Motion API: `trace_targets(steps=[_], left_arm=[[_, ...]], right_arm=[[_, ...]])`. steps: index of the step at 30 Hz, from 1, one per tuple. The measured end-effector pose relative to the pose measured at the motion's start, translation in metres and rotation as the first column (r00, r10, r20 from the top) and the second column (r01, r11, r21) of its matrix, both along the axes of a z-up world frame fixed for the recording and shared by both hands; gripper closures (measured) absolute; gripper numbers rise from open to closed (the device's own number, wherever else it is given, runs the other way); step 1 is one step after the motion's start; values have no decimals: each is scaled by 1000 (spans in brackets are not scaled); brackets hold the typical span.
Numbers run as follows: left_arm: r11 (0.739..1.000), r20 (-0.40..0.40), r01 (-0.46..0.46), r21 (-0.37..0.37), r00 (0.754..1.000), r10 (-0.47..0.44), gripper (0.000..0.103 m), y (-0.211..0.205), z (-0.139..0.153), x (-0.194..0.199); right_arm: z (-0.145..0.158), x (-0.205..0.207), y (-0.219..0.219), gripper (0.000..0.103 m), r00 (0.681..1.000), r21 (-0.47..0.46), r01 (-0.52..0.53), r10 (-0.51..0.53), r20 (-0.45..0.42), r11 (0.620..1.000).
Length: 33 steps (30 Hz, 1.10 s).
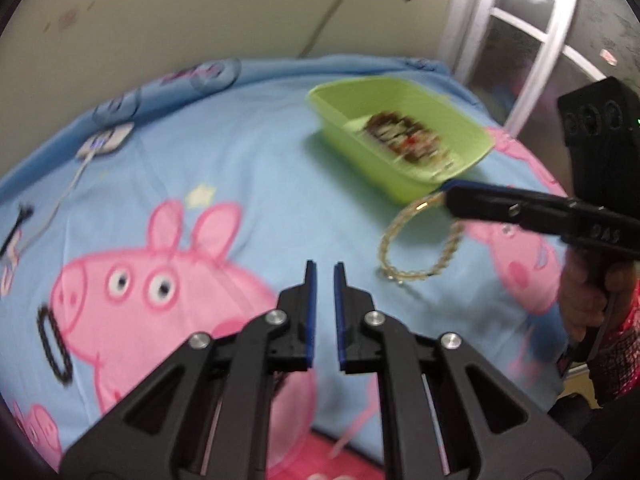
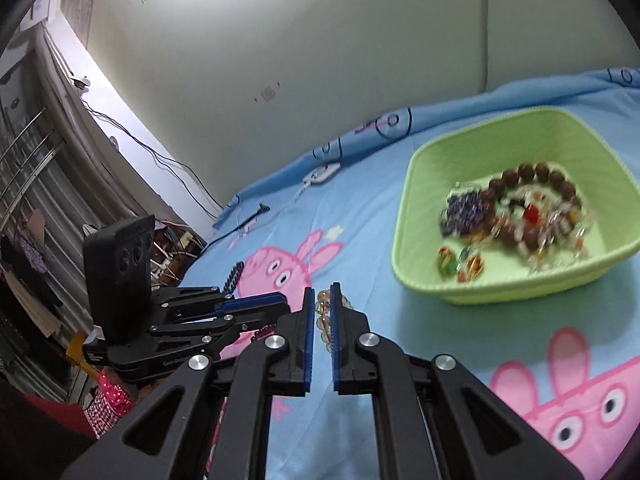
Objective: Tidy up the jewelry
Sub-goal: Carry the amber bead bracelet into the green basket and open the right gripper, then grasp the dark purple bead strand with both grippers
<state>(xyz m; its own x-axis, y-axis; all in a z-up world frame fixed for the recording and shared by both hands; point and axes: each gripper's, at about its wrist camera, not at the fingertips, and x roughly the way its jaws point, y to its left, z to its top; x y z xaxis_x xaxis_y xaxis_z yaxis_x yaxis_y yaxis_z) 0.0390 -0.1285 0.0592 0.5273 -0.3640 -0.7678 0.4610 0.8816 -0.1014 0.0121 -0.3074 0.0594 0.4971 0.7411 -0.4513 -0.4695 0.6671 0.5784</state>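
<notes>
Bracelet: pale gold, translucent bead bracelet [image 1: 420, 240], pinched at one end and hanging as an open loop just above the blue cartoon-pig bedsheet [image 1: 248, 152]; lowest beads may brush the cloth, blur makes it hard to say.
Right gripper: black two-finger claw with blue pads [image 2: 323, 304], clamped on the bead bracelet; a few beads show between the pads.
Left gripper: black claw, blue pads [image 1: 325, 276], fingers nearly together with a thin gap, nothing between them, hovering over the pig print.
Key relation: light green plastic tray [image 2: 404, 256] sits ahead and to the right of the right claw, near; loop dangles just short of the tray's near corner. Right hand is clearly the nearer one.
Loop axis: hangs down and back from the pinch point, so the trailing end likely needs lifting over the rim.
Tray contents: dark brown bead bracelet [image 2: 532, 176], purple piece [image 2: 464, 208], mixed small beads, blurred.
Far left on sheet: black bead bracelet [image 1: 54, 344], not yet collected.
Farther: white corded controller [image 1: 106, 140] near the wall.
</notes>
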Motion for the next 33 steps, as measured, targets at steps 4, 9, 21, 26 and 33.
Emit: trace_targets(steps=[4, 9, 21, 26, 33], left_arm=[[997, 67, 78, 14, 995, -79, 69, -27, 14, -1], [991, 105, 130, 39, 985, -134, 69, -56, 23, 9], [987, 129, 159, 2, 979, -158, 96, -95, 61, 73], [988, 74, 151, -4, 986, -151, 96, -107, 49, 102], [995, -17, 99, 7, 995, -99, 93, -124, 26, 129]], right_arm=[[15, 1, -9, 103, 999, 18, 3, -4, 35, 1000], [38, 3, -15, 103, 997, 41, -8, 5, 79, 999], [70, 40, -62, 103, 979, 41, 122, -127, 157, 992], [53, 64, -75, 103, 978, 17, 173, -174, 118, 985], [24, 93, -87, 103, 951, -70, 304, -299, 81, 950]])
